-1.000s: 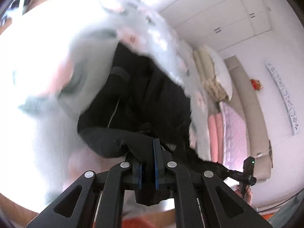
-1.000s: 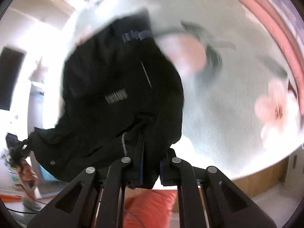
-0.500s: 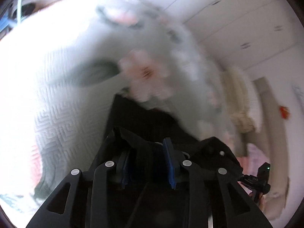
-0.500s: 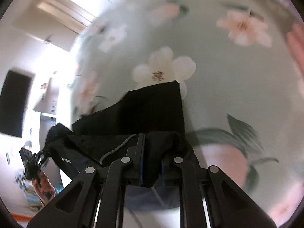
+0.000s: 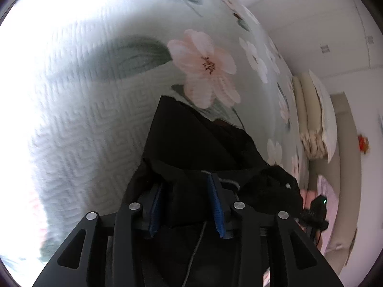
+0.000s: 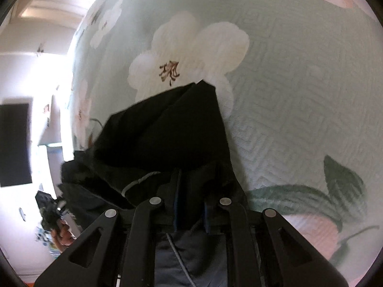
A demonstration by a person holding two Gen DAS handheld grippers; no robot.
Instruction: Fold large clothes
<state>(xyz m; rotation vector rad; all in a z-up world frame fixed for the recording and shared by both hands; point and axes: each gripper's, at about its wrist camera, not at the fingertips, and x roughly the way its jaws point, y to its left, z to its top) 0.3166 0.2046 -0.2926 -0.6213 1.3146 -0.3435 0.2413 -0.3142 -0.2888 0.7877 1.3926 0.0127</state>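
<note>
Black fabric is basically all you've got in front of both cameras right now. That's the black garment (image 5: pixel 201 143), lying on the pale green quilted bedspread (image 5: pixel 91 110) with the big pink and white flowers printed on it.

Your left gripper (image 5: pixel 186 205) has just been opening: the blue pads (image 5: pixel 216 205) stand clearly apart, and a fold of the garment still sits in the gap between them, slack, not pinched as far as I can see. So you've let go on that side, but the cloth hasn't dropped out of the jaws.

Your right gripper (image 6: pixel 190 212) is a different story. Its jaws are nearly together and clamped on a bunched edge of the black garment (image 6: pixel 167 129). You can see a thin grey cord (image 6: pixel 136 181) of the garment curling just left of the fingers, and more dark cloth hanging under the gripper.

From the right wrist view the garment lies in a folded, pointed shape on the bedspread (image 6: pixel 299 76), its tip overlapping a white flower. From the left wrist view it looks much the same, with the top corner touching a pink flower.

Off to the side in the left view there's a stack of pillows (image 5: pixel 313 119) at the head of the bed. No containers anywhere that I can make out.
</note>
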